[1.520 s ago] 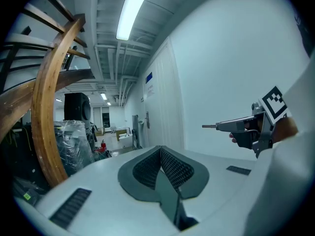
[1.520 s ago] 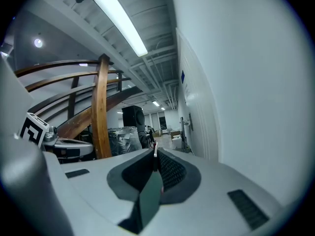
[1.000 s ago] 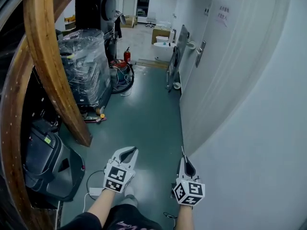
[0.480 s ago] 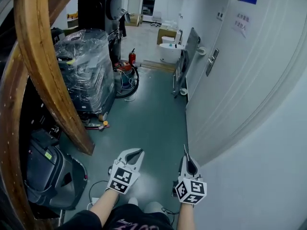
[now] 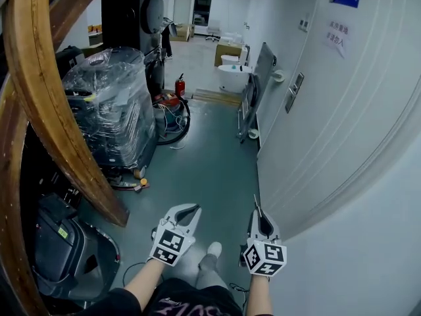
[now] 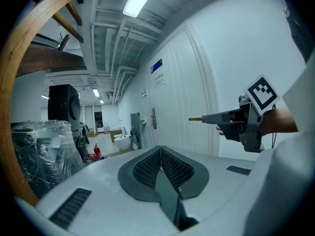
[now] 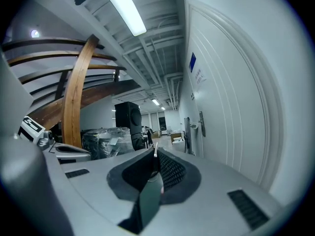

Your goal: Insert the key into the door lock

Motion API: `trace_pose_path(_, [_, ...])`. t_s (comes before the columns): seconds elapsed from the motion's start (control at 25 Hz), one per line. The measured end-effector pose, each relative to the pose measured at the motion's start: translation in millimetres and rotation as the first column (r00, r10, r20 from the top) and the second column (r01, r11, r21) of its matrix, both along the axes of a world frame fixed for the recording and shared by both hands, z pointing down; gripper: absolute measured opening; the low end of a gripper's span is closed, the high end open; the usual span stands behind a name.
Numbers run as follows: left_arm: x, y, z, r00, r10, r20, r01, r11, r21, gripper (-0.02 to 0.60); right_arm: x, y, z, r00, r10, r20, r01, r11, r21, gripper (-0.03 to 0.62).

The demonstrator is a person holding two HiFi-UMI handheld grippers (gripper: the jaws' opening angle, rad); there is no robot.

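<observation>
A thin brass key (image 5: 255, 201) sticks forward out of my right gripper (image 5: 257, 213), which is shut on it; in the right gripper view the key (image 7: 155, 150) stands between the closed pads. From the left gripper view the key (image 6: 195, 118) points level along the white door (image 5: 316, 124). The door's metal lock plate with handle (image 5: 294, 92) is well ahead on the right wall, also visible as the lock plate (image 7: 201, 124) and lock plate (image 6: 153, 118). My left gripper (image 5: 195, 208) is held beside the right one, its pads (image 6: 170, 167) closed on nothing.
A curved wooden beam (image 5: 46, 104) rises on the left beside a plastic-wrapped pallet (image 5: 112, 110) and a black case (image 5: 66, 242). A grey panel (image 5: 260, 78) leans on the wall before the door. A red fire extinguisher (image 5: 179, 86) and cables lie further down the corridor.
Both grippers and the head view have advanced along the corridor; the door and its lock plate sit nearer and larger. The key stays held and the jaws have not changed.
</observation>
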State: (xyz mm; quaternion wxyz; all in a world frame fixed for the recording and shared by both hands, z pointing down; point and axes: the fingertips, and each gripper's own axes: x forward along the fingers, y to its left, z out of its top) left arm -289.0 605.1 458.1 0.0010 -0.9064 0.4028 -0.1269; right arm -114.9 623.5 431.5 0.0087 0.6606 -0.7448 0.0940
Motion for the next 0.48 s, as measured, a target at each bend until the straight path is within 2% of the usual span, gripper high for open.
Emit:
trace_pose_path(0.24, [13, -68, 10, 1.000, -0.010, 0.016, 0.011, 1.000, -0.007, 0.013, 16, -73, 5, 1.000, -0.011, 0.020, 0.010, 1.000, 0.018, 0.078])
trace_pose_path(0.48, [46, -146, 29, 0.999, -0.014, 0.030, 0.016, 0.999, -0.050, 0.013, 57, -150, 19, 0.999, 0.005, 0.038, -0.004, 1.000, -0.009, 0.078])
